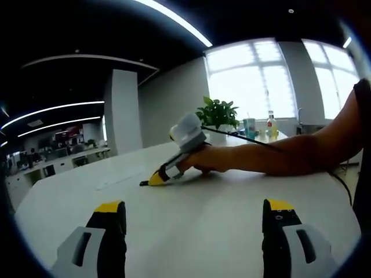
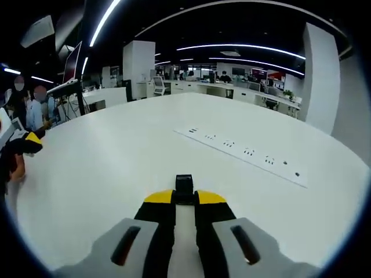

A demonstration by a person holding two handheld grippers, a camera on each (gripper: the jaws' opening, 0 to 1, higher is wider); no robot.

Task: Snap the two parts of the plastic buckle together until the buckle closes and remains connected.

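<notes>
right gripper (image 2: pixel 185 200) is pinched on a small black buckle part (image 2: pixel 184 184) at its tips, low over the white table (image 2: pixel 116 174). left gripper (image 1: pixel 194 223) is spread wide and holding nothing; i can't spot the mating part. find and grip it first, then line both up squarely before pressing.

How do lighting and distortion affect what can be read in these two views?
Left gripper view: bright windows backlight the scene, so the plant and the arm holding the right tongs read dark; ceiling lights bow with the fisheye. Right gripper view: even light, the white table is mildly washed out, the right tongs grip a small black buckle part sharply; table edges curve.
</notes>
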